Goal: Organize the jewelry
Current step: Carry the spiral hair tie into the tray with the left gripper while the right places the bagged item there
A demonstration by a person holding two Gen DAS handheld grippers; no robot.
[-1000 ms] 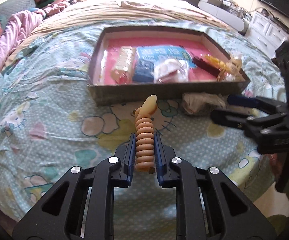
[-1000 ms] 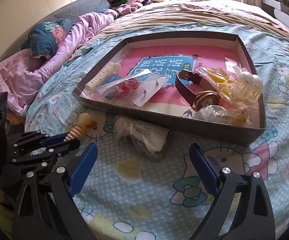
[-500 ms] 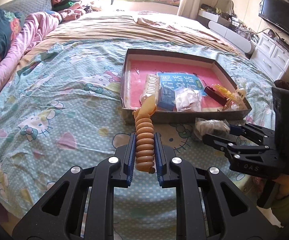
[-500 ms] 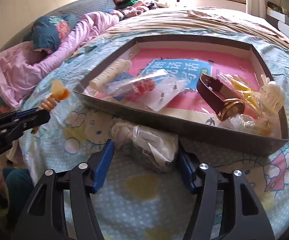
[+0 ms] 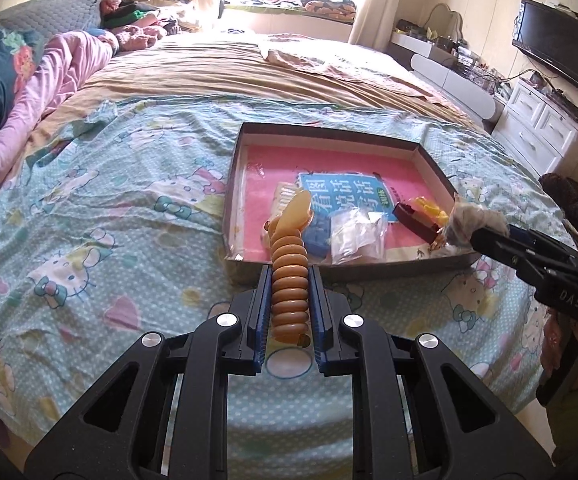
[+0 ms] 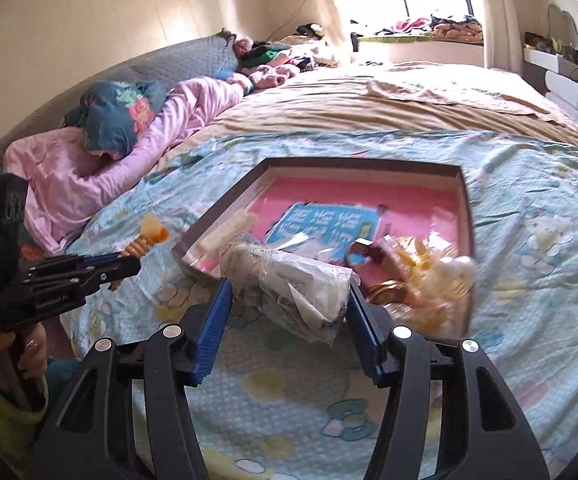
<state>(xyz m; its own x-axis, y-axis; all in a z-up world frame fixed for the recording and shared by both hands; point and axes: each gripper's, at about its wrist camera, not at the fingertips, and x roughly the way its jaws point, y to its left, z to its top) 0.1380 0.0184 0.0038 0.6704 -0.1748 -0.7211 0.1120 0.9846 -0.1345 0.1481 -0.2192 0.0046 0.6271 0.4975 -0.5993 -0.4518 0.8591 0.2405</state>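
My left gripper [image 5: 289, 276] is shut on an orange coiled bracelet [image 5: 289, 280] and holds it above the bed, just before the near left edge of the shallow box [image 5: 245, 132]. It also shows in the right wrist view [image 6: 129, 264]. My right gripper [image 6: 287, 304] is shut on a crumpled clear plastic bag [image 6: 289, 284] and holds it in the air over the box's near edge; it also shows in the left wrist view [image 5: 485, 236]. The pink-lined box [image 6: 217, 216] holds a blue card [image 5: 349, 196], small bags, a dark watch strap [image 5: 413, 216] and yellow pieces.
The box lies on a Hello Kitty bedsheet [image 5: 109, 216]. Pink bedding and pillows [image 5: 49, 76] lie at the far left. White drawers [image 5: 545, 128] and a TV [image 5: 557, 52] stand at the right. The bed's front edge is just below the grippers.
My right gripper has closed on the plastic bag and lifted it off the sheet toward the box. My left gripper has risen with the bracelet still in it.
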